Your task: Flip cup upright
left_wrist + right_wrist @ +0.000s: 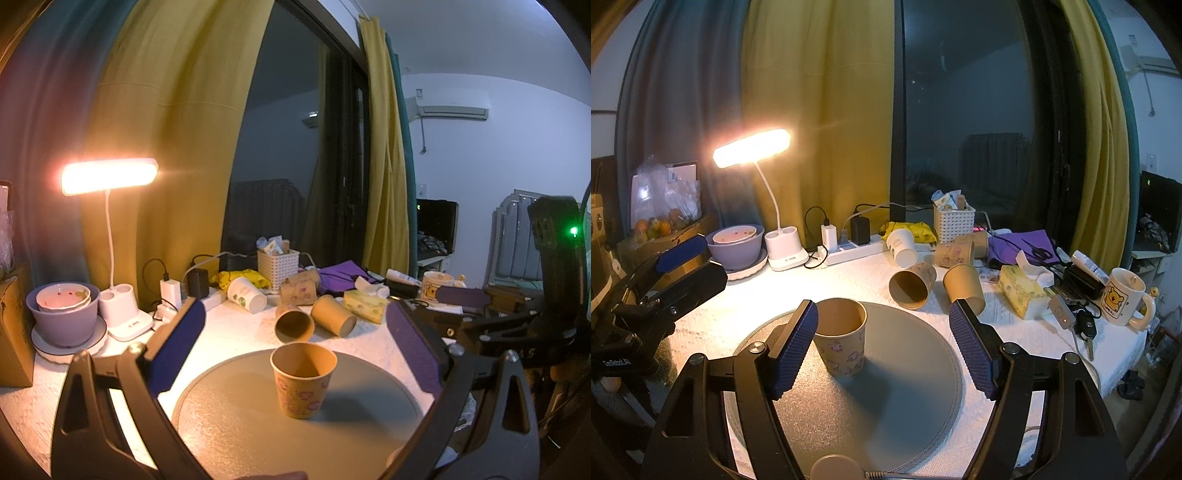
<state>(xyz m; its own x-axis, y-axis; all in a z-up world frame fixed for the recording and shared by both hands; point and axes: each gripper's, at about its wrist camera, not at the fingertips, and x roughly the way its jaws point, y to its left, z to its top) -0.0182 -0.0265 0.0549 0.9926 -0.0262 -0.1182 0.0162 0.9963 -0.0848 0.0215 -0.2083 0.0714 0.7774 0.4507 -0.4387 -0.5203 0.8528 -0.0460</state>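
Observation:
A paper cup with purple flower prints [303, 380] stands upright, mouth up, on a round grey mat [236, 417]. My left gripper [295, 339] is open, its blue pads wide on either side of the cup, not touching it. In the right wrist view the same cup [841, 336] stands on the mat [897, 391], just beyond my left pad. My right gripper [882, 343] is open and empty; the cup sits left of its middle. The other gripper [679, 258] shows at the left edge.
Two brown paper cups [910, 287] [964, 287] lie on their sides behind the mat, with a white cup [902, 246] and a printed cup [955, 253] further back. A lit desk lamp [783, 236], a purple bowl [737, 245], a power strip, a tissue box [1021, 291], keys and a mug [1123, 301] crowd the table.

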